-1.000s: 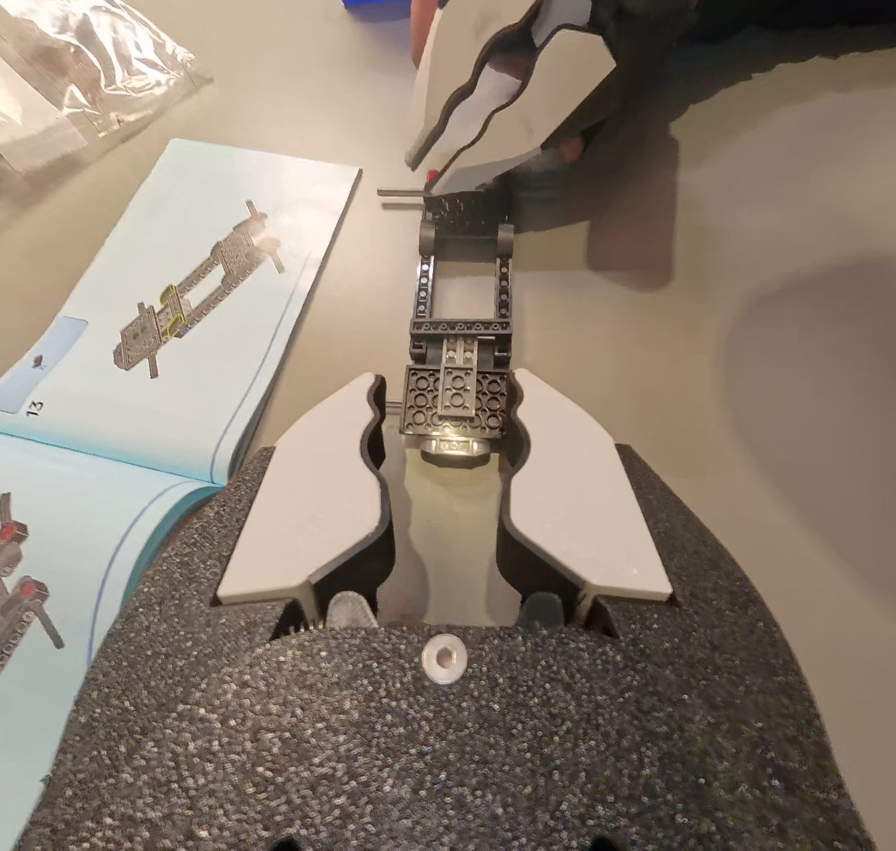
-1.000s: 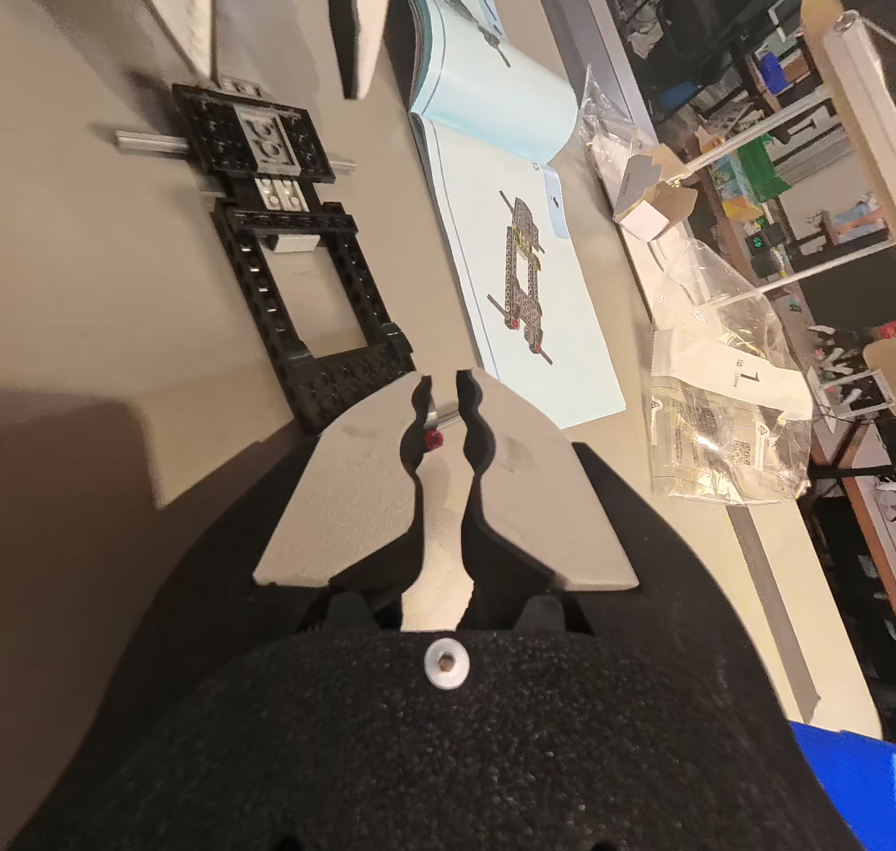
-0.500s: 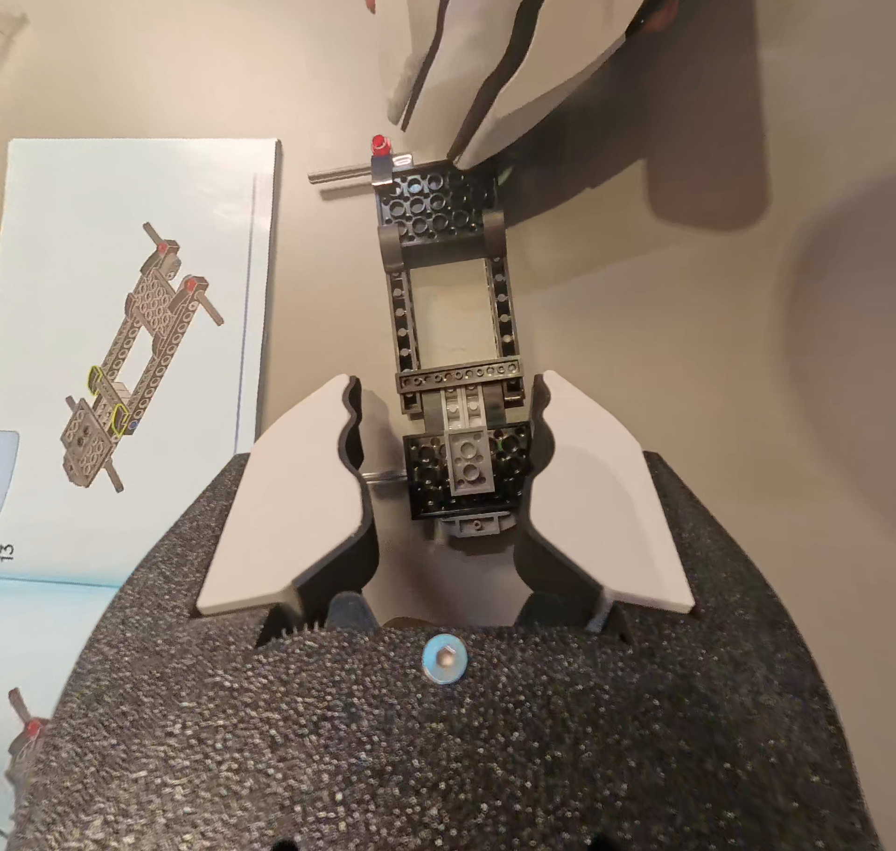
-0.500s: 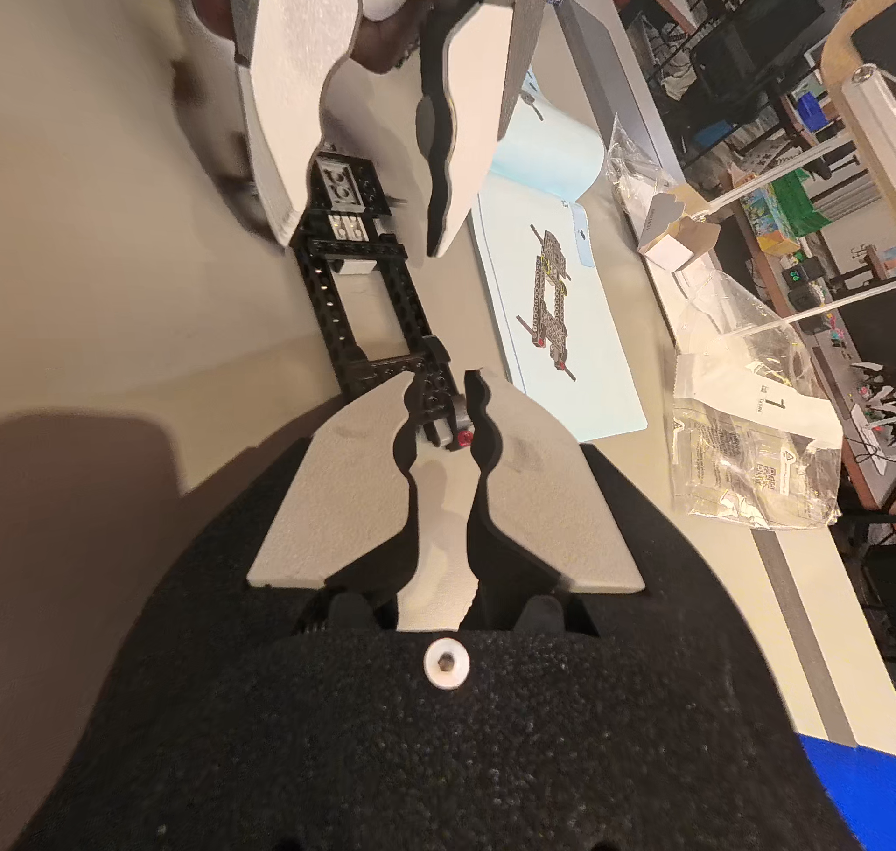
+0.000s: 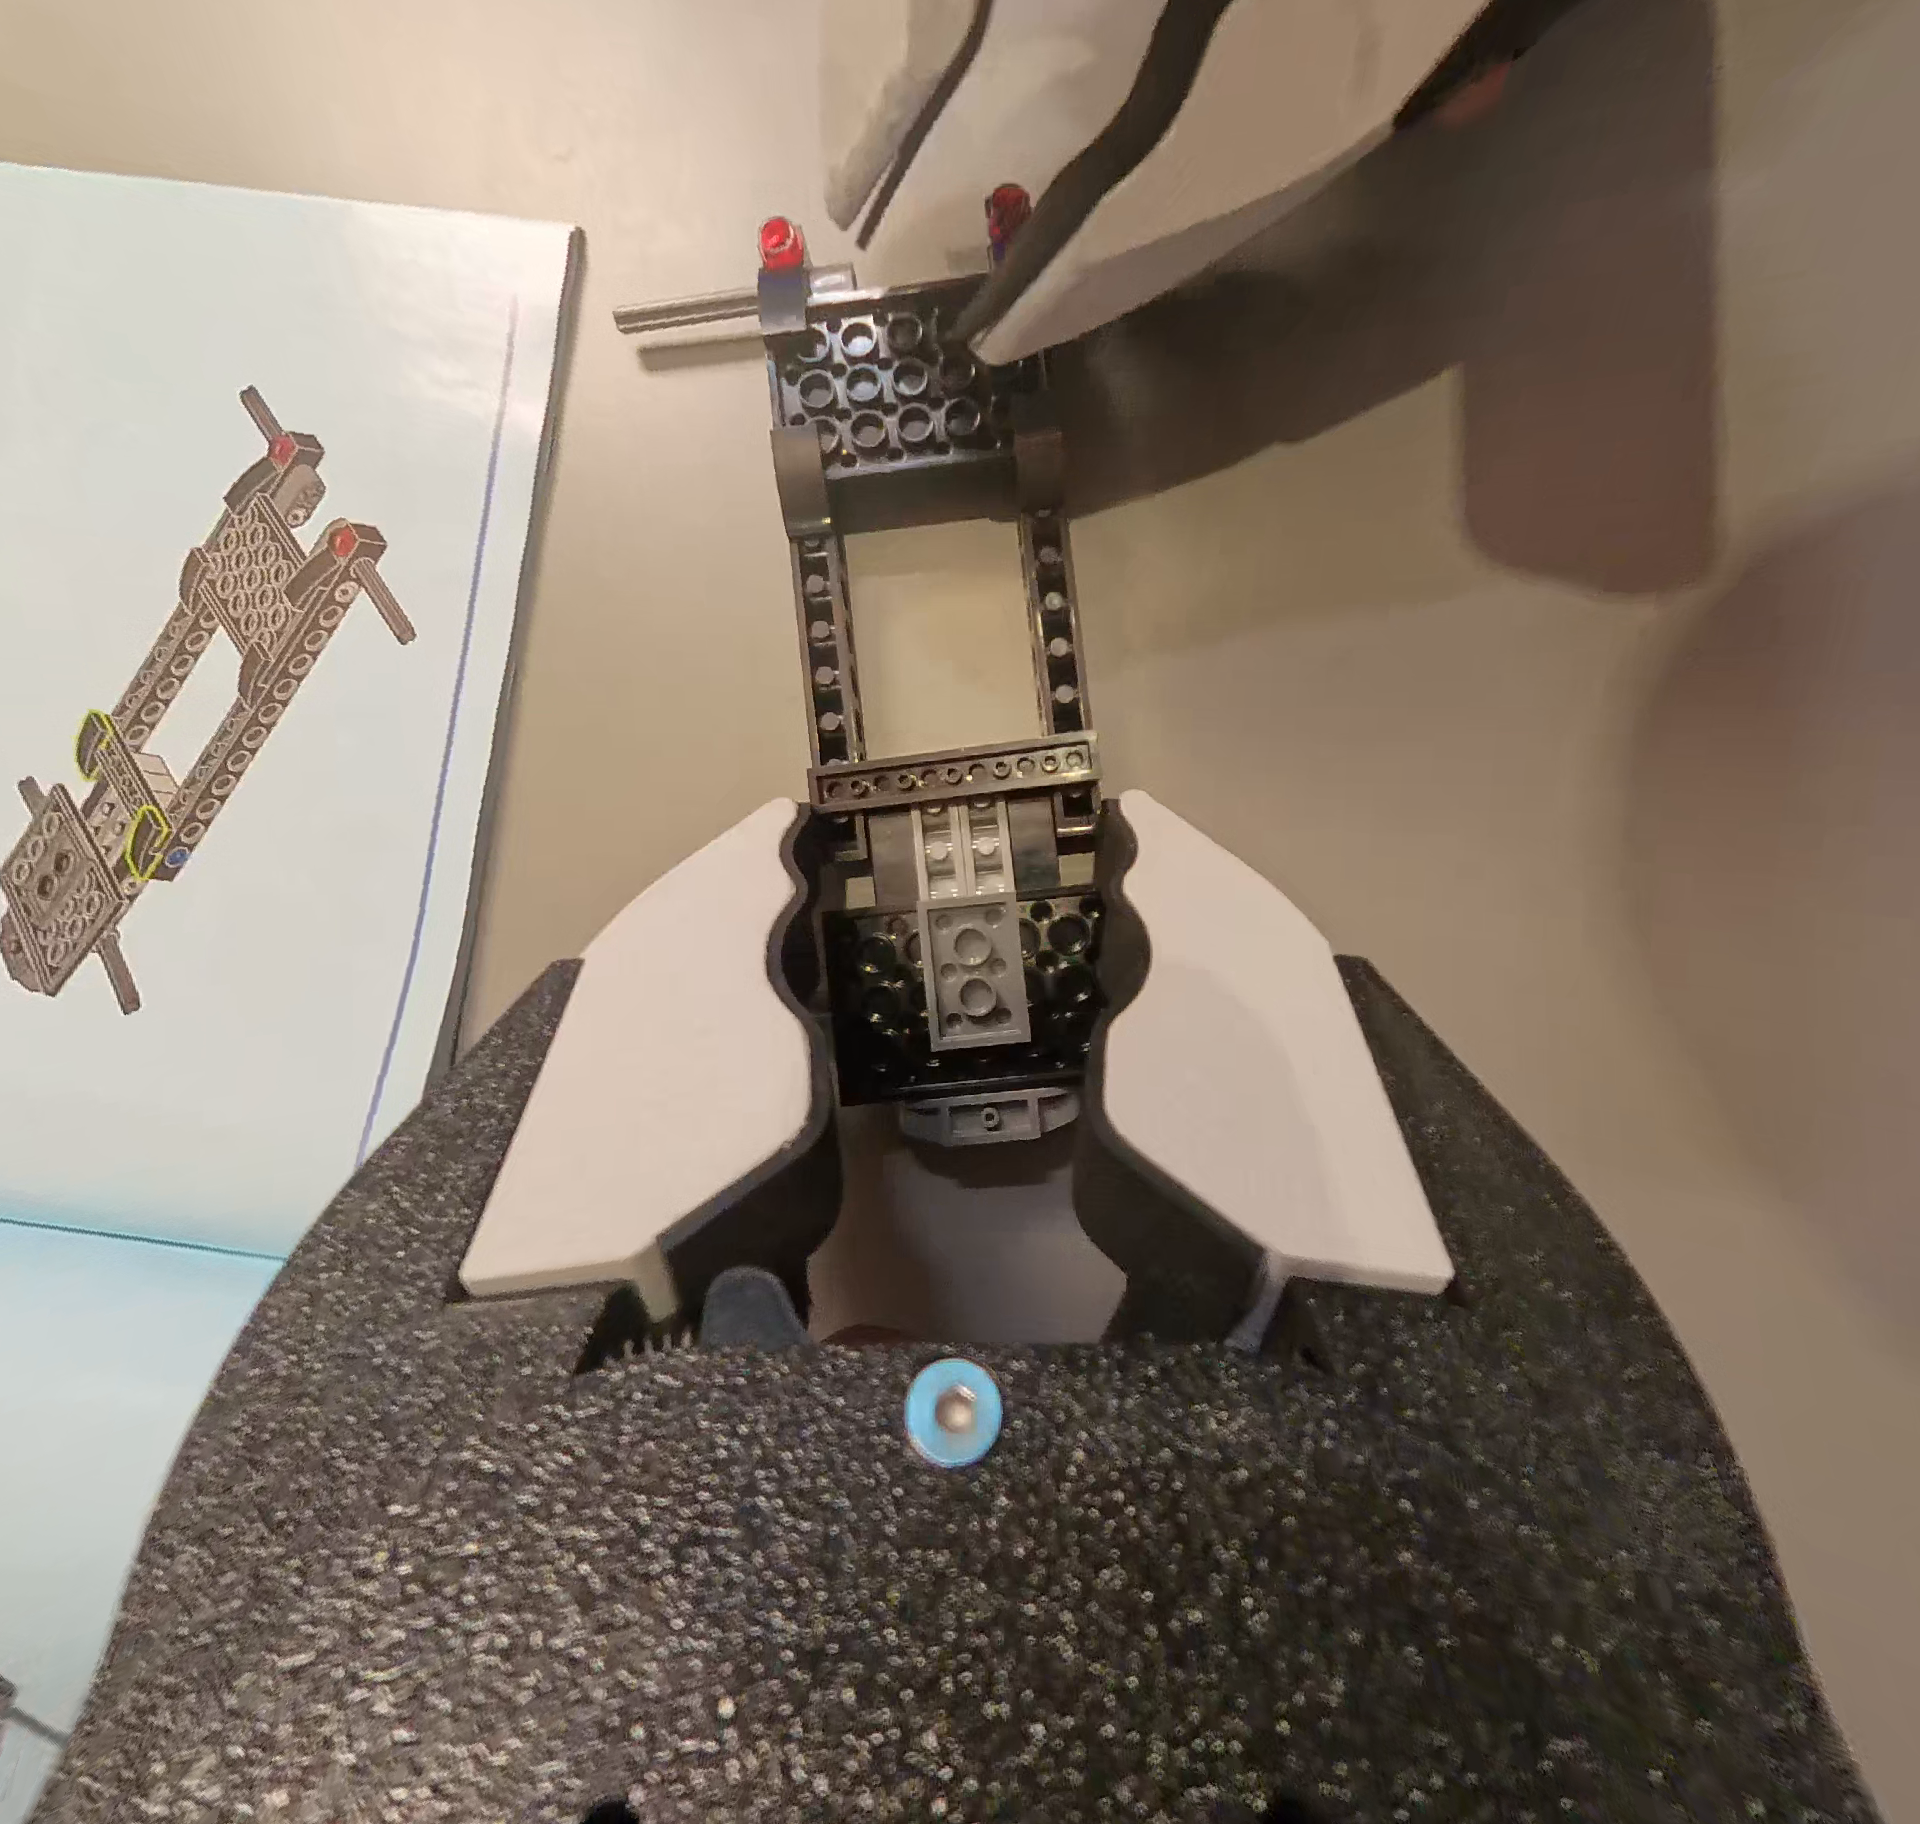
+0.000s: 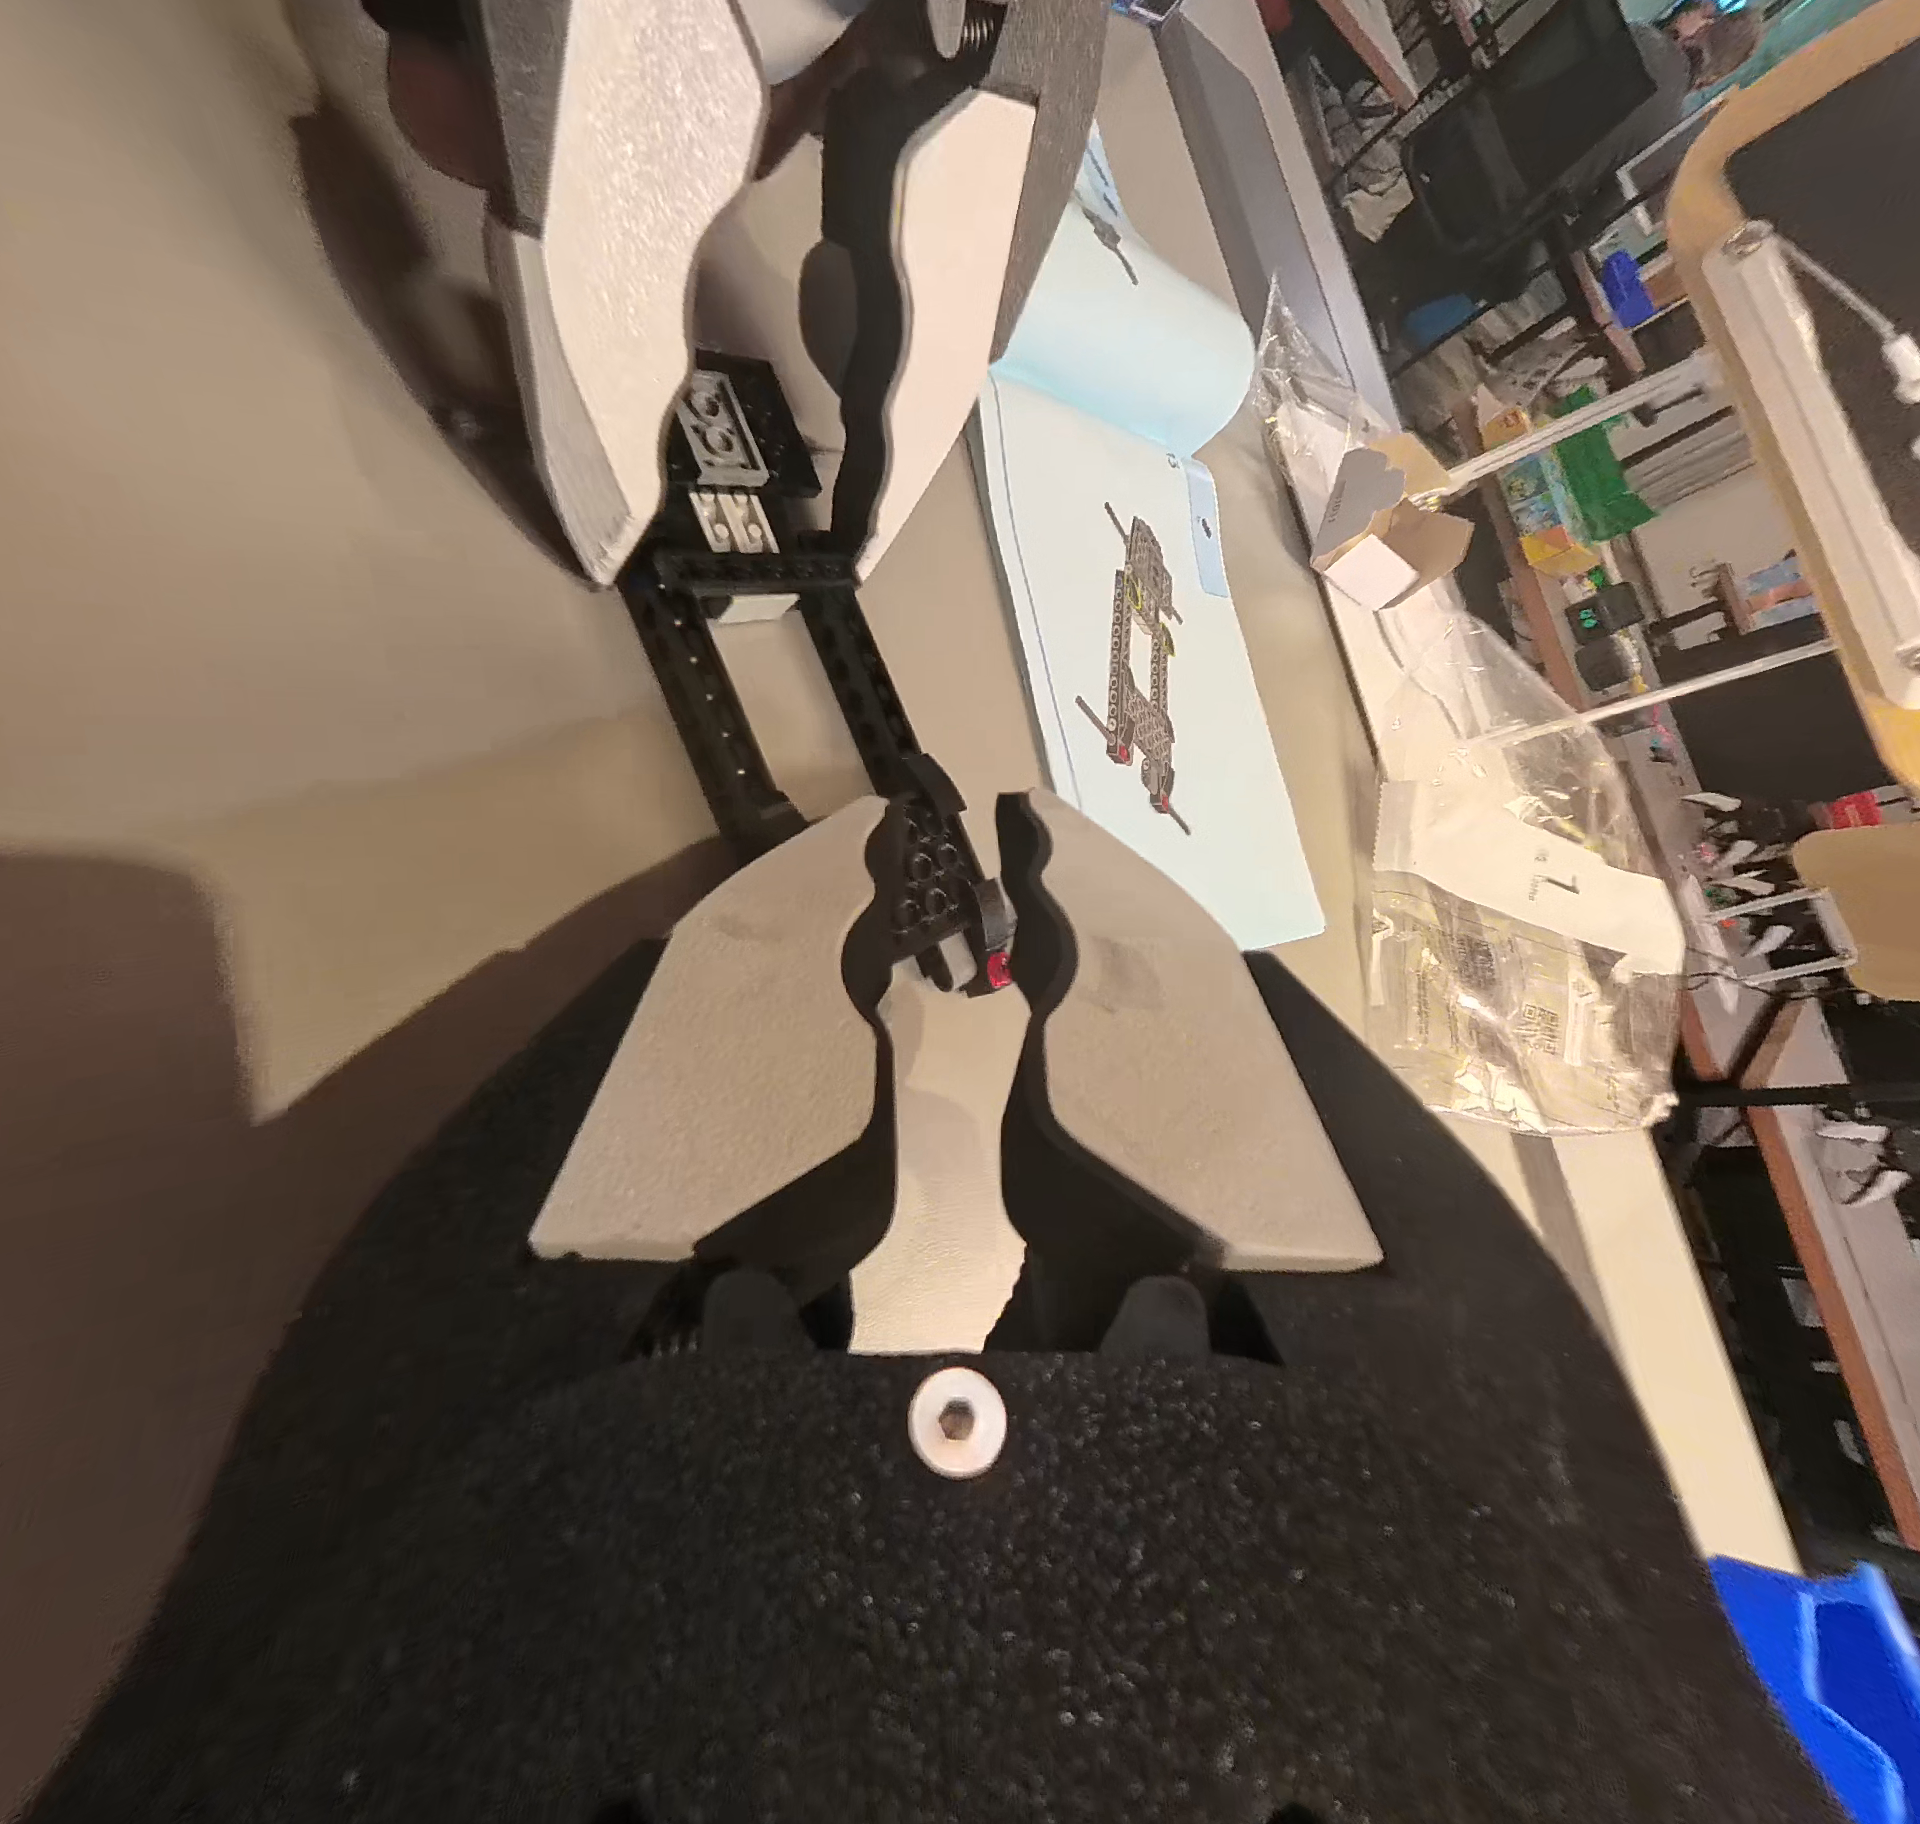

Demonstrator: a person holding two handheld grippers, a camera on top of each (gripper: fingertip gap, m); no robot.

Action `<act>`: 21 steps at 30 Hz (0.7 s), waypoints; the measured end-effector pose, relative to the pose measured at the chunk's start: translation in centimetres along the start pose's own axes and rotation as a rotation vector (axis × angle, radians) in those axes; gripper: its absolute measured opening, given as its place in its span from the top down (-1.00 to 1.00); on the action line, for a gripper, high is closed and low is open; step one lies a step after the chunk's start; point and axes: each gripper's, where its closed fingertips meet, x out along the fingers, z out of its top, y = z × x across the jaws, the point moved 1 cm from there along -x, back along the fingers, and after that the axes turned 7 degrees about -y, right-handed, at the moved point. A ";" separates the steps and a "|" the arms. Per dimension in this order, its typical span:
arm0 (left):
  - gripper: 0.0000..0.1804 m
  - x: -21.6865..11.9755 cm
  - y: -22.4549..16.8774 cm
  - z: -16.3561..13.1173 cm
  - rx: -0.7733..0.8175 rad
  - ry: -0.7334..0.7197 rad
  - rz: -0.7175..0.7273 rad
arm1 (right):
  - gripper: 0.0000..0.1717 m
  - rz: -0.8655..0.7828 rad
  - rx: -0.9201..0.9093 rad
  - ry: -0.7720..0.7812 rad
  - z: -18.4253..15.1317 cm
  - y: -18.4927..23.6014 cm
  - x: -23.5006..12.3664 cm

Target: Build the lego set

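The beige table (image 5: 1351, 839) carries everything. On its left side lies an open instruction booklet (image 5: 260, 631) with pale blue pages. In the right wrist view, clear plastic bags (image 6: 1507, 943) and a small cardboard box (image 6: 1382, 538) lie beyond the booklet, near the table edge.

The black brick frame (image 5: 945, 403) lies flat in the middle of the table, just right of the booklet, long and open in its centre. The left gripper (image 5: 956, 808) has its fingers clenched on the near end. The pads lie against both sides of the studded plate there. The right gripper (image 6: 940, 818) is closed narrowly on the far right corner, where a red-tipped pin (image 6: 1000, 969) sits against one pad.

I judge the frame light and stiff, but made of pressed-together pieces, so a twist or a hard squeeze could pop it apart. The plate ends look like the strongest places to hold; the two thin side beams look weaker.

A thin grey axle (image 5: 686, 309) sticks out on the far left, near the booklet's edge, and could catch on it. The right side of the table has open room.
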 end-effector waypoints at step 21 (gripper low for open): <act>0.43 -1.1 0.1 1.9 -0.383 -0.155 -0.188 | 0.54 -0.102 -0.557 0.061 3.0 2.9 2.3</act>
